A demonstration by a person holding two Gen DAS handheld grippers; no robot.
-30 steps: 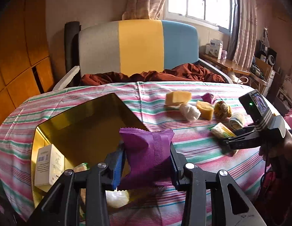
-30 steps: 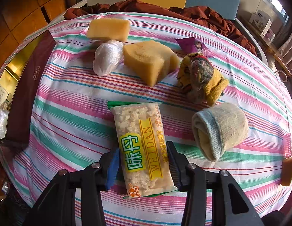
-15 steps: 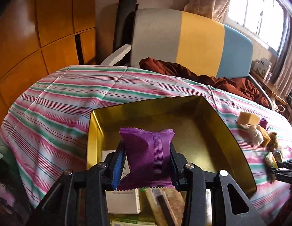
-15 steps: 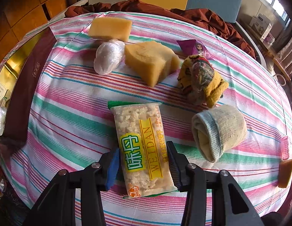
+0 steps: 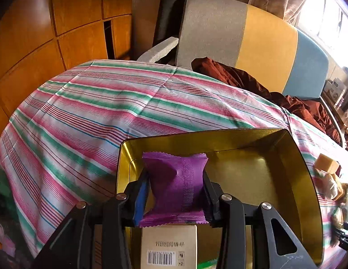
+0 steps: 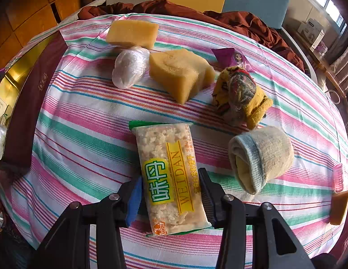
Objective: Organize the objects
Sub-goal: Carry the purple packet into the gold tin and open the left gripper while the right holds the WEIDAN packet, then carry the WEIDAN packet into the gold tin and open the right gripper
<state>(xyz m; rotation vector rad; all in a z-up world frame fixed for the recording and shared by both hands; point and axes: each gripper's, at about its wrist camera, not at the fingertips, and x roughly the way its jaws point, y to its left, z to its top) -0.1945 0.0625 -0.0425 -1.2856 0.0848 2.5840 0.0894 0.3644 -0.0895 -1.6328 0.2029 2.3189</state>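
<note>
My left gripper (image 5: 175, 192) is shut on a purple snack packet (image 5: 175, 183) and holds it over the near left part of the gold tin box (image 5: 308, 179). A white carton with a barcode (image 5: 168, 246) lies in the box just below the packet. My right gripper (image 6: 170, 198) is shut on a Weidan cracker packet (image 6: 169, 174) just above the striped tablecloth (image 6: 84, 134). Beyond it lie two yellow sponges (image 6: 180, 74), a white plastic-wrapped ball (image 6: 129, 67), a purple sachet (image 6: 232, 57), a yellow sock bundle (image 6: 239, 94) and a rolled grey sock (image 6: 261, 154).
The gold box with its maroon lid wall (image 6: 32, 103) shows at the left edge of the right wrist view. A striped chair (image 5: 241, 35) with a brown cloth (image 5: 286, 98) stands behind the table. Wood panels (image 5: 50, 33) lie to the left. A sponge piece (image 6: 340, 206) sits far right.
My left gripper carried the purple packet leftward from beside the box to over its near left part. My right gripper has held still with the cracker packet.
</note>
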